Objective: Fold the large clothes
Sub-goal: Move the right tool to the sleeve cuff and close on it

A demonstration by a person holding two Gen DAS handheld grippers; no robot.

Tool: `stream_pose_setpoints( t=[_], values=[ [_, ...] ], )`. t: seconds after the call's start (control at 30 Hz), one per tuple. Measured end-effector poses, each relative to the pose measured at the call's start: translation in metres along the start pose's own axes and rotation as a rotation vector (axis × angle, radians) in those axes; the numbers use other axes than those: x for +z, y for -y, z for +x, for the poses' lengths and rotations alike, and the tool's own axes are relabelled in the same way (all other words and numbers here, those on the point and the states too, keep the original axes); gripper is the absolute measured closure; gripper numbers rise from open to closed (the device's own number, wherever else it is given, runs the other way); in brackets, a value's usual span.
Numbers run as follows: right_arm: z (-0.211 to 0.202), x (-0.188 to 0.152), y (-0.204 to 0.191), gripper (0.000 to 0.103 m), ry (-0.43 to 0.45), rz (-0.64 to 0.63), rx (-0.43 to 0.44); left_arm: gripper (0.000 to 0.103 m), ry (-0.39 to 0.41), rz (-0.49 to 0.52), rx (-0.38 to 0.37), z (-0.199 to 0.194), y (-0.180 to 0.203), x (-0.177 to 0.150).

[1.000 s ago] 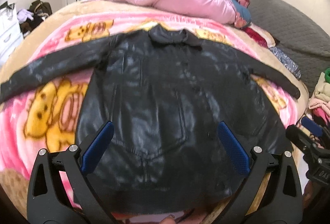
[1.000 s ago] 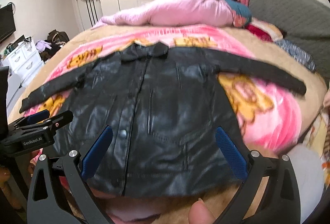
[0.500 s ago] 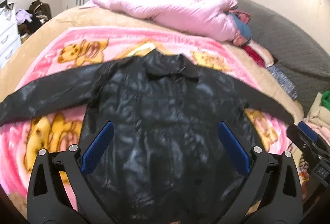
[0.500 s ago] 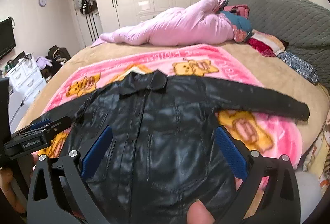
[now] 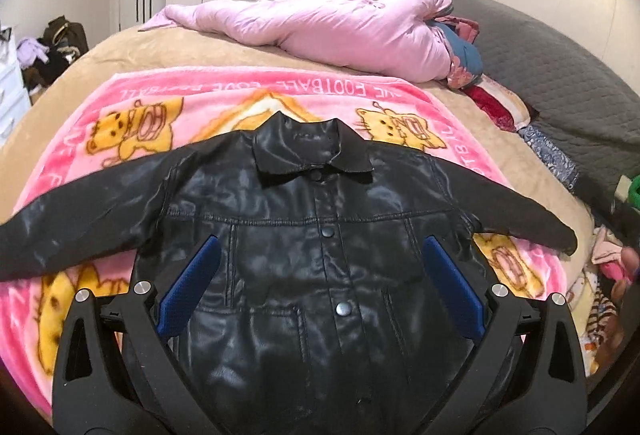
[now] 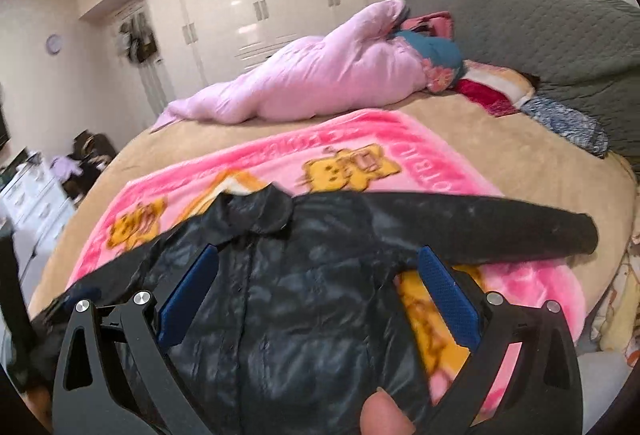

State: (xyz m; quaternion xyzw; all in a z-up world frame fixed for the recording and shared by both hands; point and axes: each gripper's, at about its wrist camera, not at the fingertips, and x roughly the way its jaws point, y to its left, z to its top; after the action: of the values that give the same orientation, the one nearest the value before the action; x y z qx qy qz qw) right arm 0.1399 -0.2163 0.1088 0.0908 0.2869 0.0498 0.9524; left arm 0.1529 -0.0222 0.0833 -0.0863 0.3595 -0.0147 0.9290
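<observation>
The glossy black leather jacket (image 5: 320, 255) lies flat, sleeves spread, on a fluffy pink cartoon blanket (image 5: 132, 103); left gripper (image 5: 320, 291) and right gripper (image 6: 316, 291) spread wide at 6 o'clock.

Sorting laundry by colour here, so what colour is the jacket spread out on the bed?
Black and glossy; the jacket shows best in the left wrist view.
</observation>
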Motion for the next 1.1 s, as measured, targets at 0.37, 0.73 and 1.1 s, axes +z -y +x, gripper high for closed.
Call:
stream_pose_setpoints(
  t=[0.37,0.73,1.1],
  values=[
    [0.04,0.042,0.046,0.004,0.02,0.138,-0.097,0.008,-0.034,0.033,-0.02,0.035,0.033,0.027],
    [0.067,0.065,0.121,0.004,0.095,0.285,-0.198,0.008,-0.1,0.068,-0.027,0.089,0.065,0.035],
    [0.099,0.041,0.195,0.004,0.045,0.447,-0.308,0.008,-0.165,0.179,-0.07,0.158,0.119,0.03]
  ],
)
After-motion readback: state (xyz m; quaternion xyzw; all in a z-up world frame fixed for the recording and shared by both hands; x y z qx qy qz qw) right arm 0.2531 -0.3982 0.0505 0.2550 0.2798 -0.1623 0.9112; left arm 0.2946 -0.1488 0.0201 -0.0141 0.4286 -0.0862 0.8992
